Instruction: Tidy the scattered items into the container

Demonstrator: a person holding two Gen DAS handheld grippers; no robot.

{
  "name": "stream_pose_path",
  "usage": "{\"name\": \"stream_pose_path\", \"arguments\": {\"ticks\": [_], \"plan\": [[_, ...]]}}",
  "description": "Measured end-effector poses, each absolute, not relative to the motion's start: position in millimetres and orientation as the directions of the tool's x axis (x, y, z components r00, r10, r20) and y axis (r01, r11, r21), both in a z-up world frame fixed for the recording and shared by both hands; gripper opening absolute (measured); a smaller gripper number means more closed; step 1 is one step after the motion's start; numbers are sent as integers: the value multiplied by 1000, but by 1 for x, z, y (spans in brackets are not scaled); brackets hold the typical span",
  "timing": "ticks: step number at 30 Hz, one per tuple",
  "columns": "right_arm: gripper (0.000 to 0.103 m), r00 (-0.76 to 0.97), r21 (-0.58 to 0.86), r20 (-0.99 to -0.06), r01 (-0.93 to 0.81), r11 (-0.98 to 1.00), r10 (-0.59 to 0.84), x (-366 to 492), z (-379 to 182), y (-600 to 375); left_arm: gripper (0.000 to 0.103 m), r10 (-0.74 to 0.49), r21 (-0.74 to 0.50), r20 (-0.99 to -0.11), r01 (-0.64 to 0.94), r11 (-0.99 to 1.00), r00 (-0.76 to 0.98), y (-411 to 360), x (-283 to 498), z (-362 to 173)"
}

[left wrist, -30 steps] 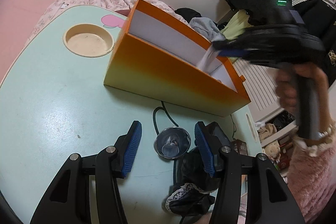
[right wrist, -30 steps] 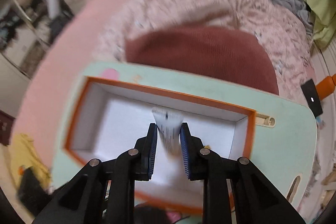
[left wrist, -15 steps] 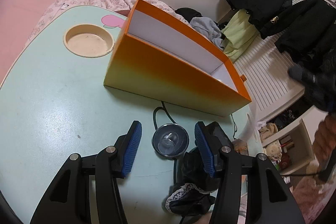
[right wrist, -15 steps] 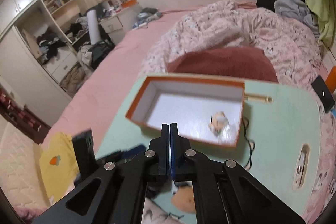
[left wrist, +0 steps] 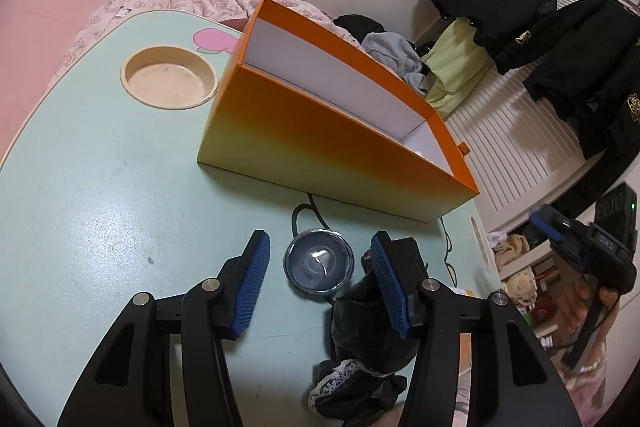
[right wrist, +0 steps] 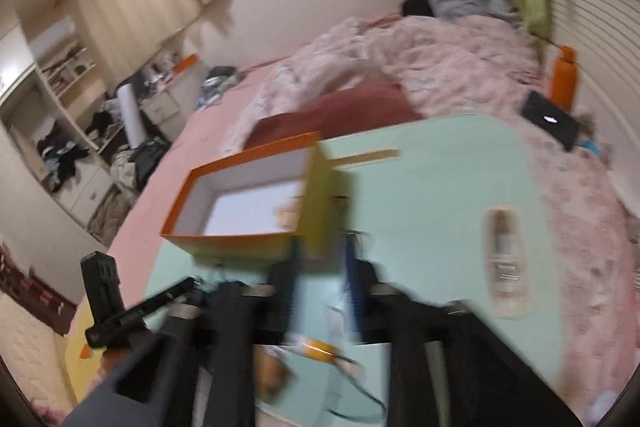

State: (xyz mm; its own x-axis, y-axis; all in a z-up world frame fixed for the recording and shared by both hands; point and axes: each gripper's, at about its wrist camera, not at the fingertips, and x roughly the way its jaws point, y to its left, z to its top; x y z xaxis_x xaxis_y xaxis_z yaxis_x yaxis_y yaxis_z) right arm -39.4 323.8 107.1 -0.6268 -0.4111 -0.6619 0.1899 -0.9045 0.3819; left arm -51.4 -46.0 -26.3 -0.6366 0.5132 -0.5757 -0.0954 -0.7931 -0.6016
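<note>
1. Orange card, smooth, fading to yellow low on the near wall and lined white inside: the box [left wrist: 320,131] stands on the pale mint table [left wrist: 100,207], which looks scuffed and has a round cream cup well [left wrist: 170,83] sunk into its far left.
2. Ribbed blue pads face each other on the left gripper [left wrist: 320,283], its fingers wide apart and holding nothing. Between them lies a round, glossy clear-lidded dish [left wrist: 319,265], touching neither pad.
3. Black cloth with a white lace edge [left wrist: 360,359] is bunched at the near right, under the right-hand finger, with a thin black cable [left wrist: 304,211] looping near the box.
4. No writing can be read anywhere.
5. Since a second ago, the right gripper [right wrist: 320,267] has left the box and let go of the white tube; half a second ago its fingers were together, now they stand apart, heavily blurred. A pale item [right wrist: 286,215] lies inside the box's right end.
6. A clear bottle [right wrist: 506,267] lies on the table to the right, its label too blurred to read.
</note>
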Motion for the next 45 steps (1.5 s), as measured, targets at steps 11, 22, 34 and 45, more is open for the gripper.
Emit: {"name": "stream_pose_path", "arguments": {"ticks": [11,22,34,45], "plan": [[51,-501,142,-849,84,-986,-165,44,37,393,54,499,-584,-588,-93,-806,-637,-46,-52,-26],[40,-569,36,-804,243,-969,-173,23,21,319,54,496,-581,-589,-92,-809,-638,-45,-50,-26],[40,-560,69,-779,368,-927,-281,-33,11,230,54,503,-591,-582,-92,-801,-638,-45,-49,-25],[64,-692,373,-523,338,-864,-497,28,58,241,54,372,-388,-545,-167,-906,-751,-22,-36,32]]}}
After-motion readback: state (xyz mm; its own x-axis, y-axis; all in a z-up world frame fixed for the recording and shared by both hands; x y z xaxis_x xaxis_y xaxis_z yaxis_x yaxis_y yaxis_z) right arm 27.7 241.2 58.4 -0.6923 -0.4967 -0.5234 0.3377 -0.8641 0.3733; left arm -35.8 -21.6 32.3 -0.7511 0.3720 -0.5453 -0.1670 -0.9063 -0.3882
